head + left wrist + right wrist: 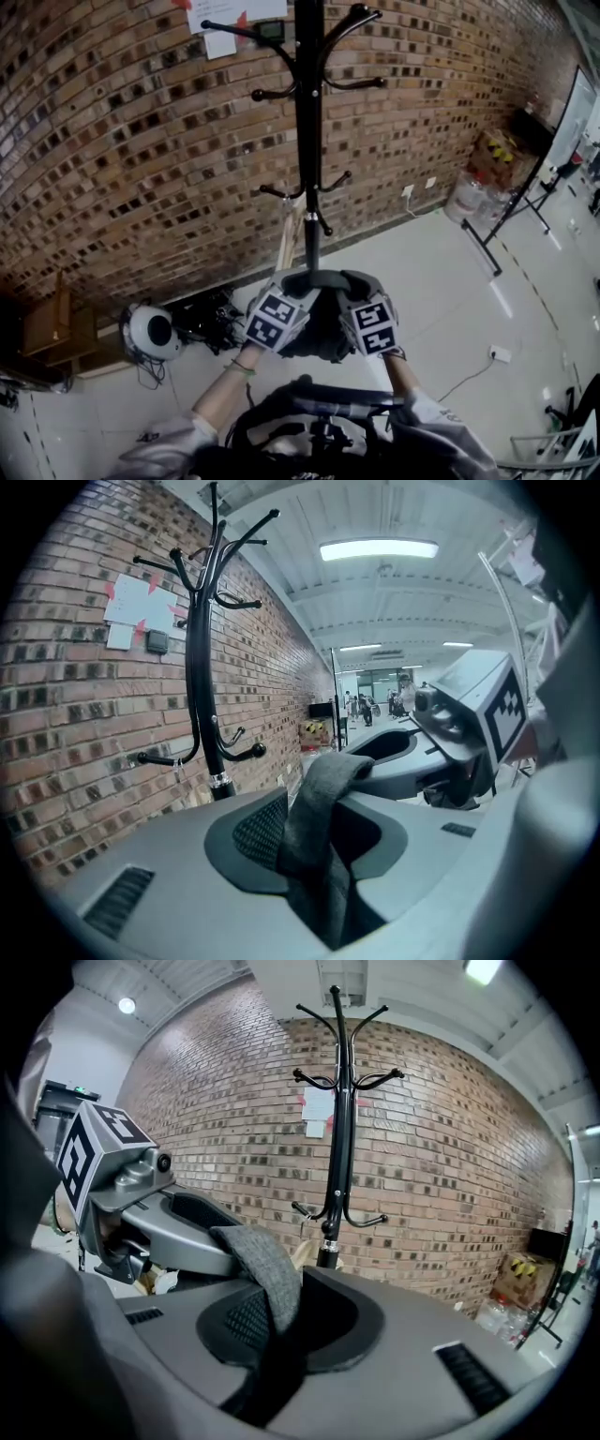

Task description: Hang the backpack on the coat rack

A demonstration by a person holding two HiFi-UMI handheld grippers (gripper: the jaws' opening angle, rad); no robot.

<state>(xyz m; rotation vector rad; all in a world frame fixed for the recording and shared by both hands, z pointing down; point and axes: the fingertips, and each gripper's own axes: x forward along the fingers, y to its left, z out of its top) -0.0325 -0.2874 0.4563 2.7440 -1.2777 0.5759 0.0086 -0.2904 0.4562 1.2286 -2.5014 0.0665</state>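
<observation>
The black coat rack (308,141) stands upright against the brick wall, straight ahead, with curved hooks at several heights. Below it, my left gripper (298,284) and right gripper (349,284) are side by side, close to the pole's lower part. Between them hangs the dark backpack (319,337). In the left gripper view my left gripper (323,827) is shut on the backpack's grey strap (314,803), with the rack (202,667) to the left. In the right gripper view my right gripper (281,1321) is shut on the same grey strap (267,1274), and the rack (339,1129) rises just beyond.
A white round device (150,331) and tangled cables (206,319) lie at the wall's foot on the left, beside a cardboard box (47,323). Water bottles (466,197) and a black floor stand (506,220) are at the right. A power strip (500,353) lies on the floor.
</observation>
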